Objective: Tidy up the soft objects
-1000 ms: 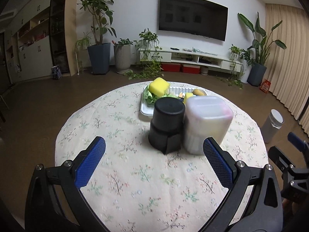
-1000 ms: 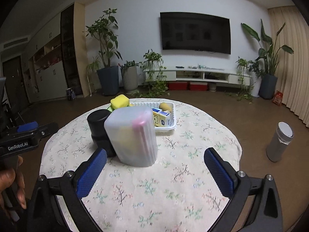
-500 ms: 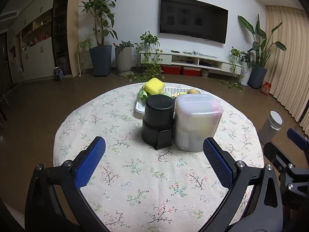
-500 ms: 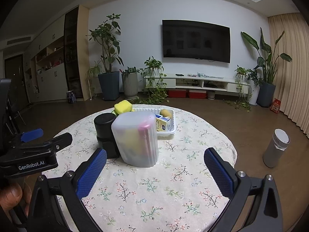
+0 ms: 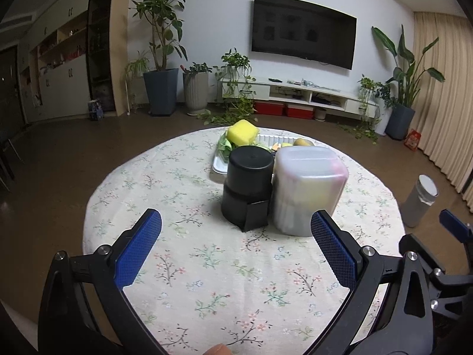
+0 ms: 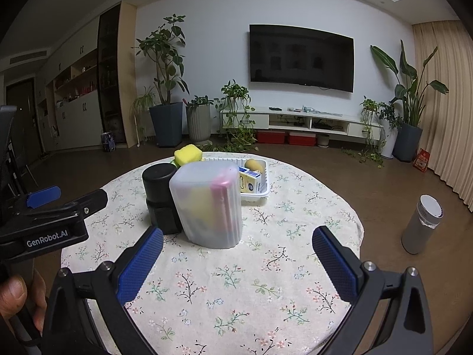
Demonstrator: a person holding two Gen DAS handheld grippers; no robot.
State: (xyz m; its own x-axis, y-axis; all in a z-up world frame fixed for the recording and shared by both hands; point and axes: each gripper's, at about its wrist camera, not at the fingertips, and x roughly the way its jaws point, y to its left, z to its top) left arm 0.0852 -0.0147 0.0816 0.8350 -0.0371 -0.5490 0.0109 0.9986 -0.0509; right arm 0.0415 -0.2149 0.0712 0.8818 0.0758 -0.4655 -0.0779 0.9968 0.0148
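A yellow sponge lies on green leaves at the left end of a white tray at the far side of the round table. The tray also holds a small carton and a brownish fruit. A frosted plastic container with yellow and pink contents stands beside a black cylinder mid-table. My left gripper is open and empty, short of both. My right gripper is open and empty, to the right of the left one.
The round table has a floral cloth. A grey bin stands on the floor to the right. Potted plants and a TV unit line the far wall.
Both grippers have drawn back from the table and risen; the containers and tray look smaller and farther. Both stay open. Nothing on the table moved.
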